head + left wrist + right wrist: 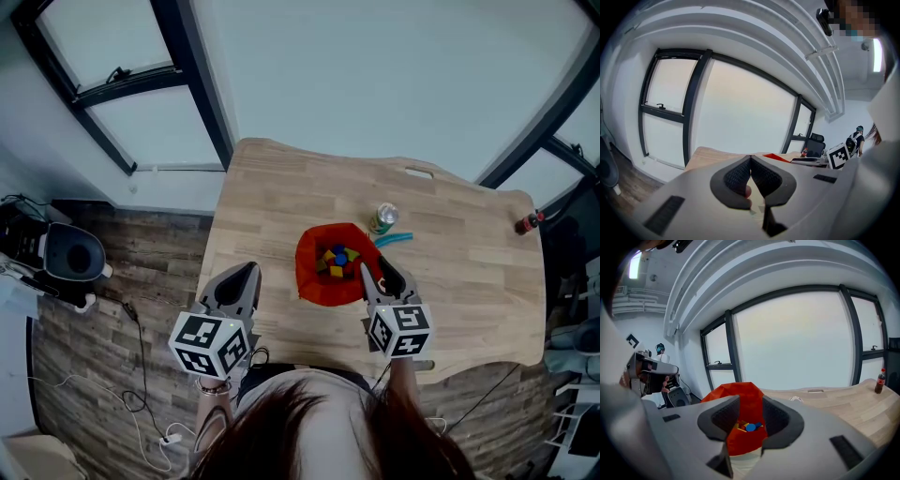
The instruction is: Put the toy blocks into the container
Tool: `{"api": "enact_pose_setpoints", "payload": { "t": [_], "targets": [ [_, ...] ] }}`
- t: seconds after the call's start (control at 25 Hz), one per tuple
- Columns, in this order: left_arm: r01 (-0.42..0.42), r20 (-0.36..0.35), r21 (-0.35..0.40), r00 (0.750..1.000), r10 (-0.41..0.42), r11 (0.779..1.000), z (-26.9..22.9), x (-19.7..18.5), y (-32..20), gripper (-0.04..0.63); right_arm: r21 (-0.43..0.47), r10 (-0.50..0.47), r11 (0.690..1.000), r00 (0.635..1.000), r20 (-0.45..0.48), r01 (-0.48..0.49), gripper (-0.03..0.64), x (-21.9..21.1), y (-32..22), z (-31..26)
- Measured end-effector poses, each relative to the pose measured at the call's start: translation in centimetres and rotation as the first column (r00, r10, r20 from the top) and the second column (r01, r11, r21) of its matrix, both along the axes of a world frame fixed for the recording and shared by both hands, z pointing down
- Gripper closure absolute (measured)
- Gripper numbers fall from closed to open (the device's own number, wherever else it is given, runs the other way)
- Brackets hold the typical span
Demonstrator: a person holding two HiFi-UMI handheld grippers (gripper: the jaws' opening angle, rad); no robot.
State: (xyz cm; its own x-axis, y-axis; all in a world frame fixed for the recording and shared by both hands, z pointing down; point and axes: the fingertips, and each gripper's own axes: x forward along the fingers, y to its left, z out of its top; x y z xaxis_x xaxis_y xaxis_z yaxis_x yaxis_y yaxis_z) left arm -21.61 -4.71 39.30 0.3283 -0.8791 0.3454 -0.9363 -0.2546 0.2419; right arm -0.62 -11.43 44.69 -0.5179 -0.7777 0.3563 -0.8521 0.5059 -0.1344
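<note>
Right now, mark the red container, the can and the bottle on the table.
red container [312, 281]: head view, bare wall on its near-left side.
can [385, 215]: head view, its silver top.
bottle [880, 383]: right gripper view, its dark body below the red cap.

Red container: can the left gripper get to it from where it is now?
Probably yes. Only bare table lies between the left gripper and the red container, though its jaws are together and would have to open first.
</note>
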Motion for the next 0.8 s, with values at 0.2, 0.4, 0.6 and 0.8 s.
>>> {"api": "enact_pose_setpoints", "payload": {
  "t": [0.2,0.4,0.6,0.8],
  "targets": [
    [-0.001,0.002,-0.003,1.0,0.001,1.0,0.0,0.0,-0.1,0.584,-0.003,0.004,1.0,1.0,0.001,-0.004,0.457,0.0,0.0,0.0],
    [-0.004,0.006,-0.002,1.0,0.004,1.0,0.1,0.2,-0.1,0.584,0.002,0.014,1.0,1.0,0.0,-0.014,0.459,0.4,0.1,0.1],
    [-0.007,0.019,-0.002,1.0,0.007,1.0,0.0,0.3,-0.3,0.584,0.008,0.019,1.0,1.0,-0.006,-0.018,0.459,0.6,0.1,0.0],
    [-0.025,0.022,-0.001,0.999,0.025,1.0,-0.1,0.8,-0.6,0.584,0.013,0.038,0.999,0.999,-0.008,-0.038,0.47,1.1,0.2,-0.1]
  ]
}}
